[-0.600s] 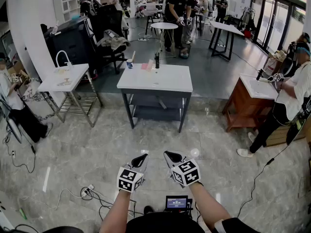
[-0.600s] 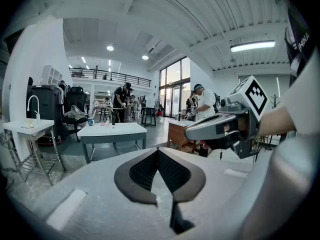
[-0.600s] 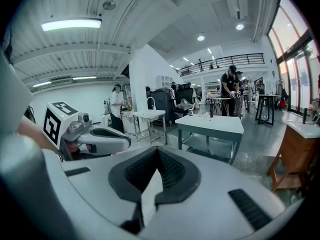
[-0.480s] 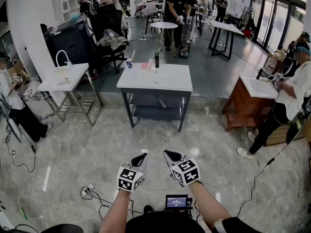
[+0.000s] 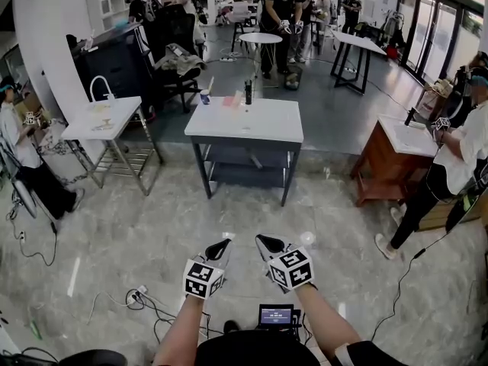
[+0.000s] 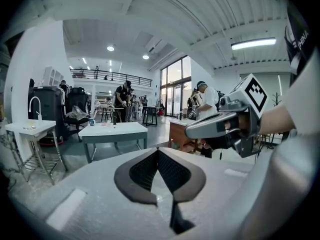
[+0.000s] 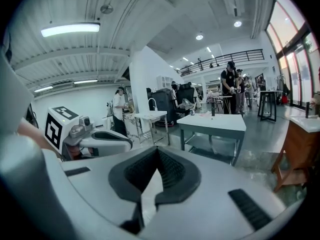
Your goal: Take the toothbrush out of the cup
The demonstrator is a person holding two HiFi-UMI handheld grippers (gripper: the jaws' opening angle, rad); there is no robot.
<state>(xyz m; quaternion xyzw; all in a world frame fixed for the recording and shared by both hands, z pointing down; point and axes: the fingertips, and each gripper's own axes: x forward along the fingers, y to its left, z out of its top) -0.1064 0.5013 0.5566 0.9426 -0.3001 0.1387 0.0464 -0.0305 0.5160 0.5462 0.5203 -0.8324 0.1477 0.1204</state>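
A small cup [image 5: 205, 97] with a toothbrush [image 5: 210, 86] standing in it sits at the far left edge of a white-topped table [image 5: 252, 128], several steps ahead of me. The cup is tiny in both gripper views [image 6: 92, 121] [image 7: 191, 112]. My left gripper [image 5: 222, 247] and right gripper [image 5: 262, 242] are held side by side over the floor, well short of the table. Each has its jaws closed tip to tip with nothing between them [image 6: 158, 151] [image 7: 157, 151].
A dark bottle [image 5: 248, 92] and a pink item [image 5: 232, 102] share the table's far edge. A white sink table [image 5: 99, 124] stands left and a brown cabinet [image 5: 393, 158] right, each with a person beside it. Cables [image 5: 141, 300] lie on the floor by my feet.
Both grippers keep their place and stay shut. The head view has shifted slightly, and the person at the left has moved a little.
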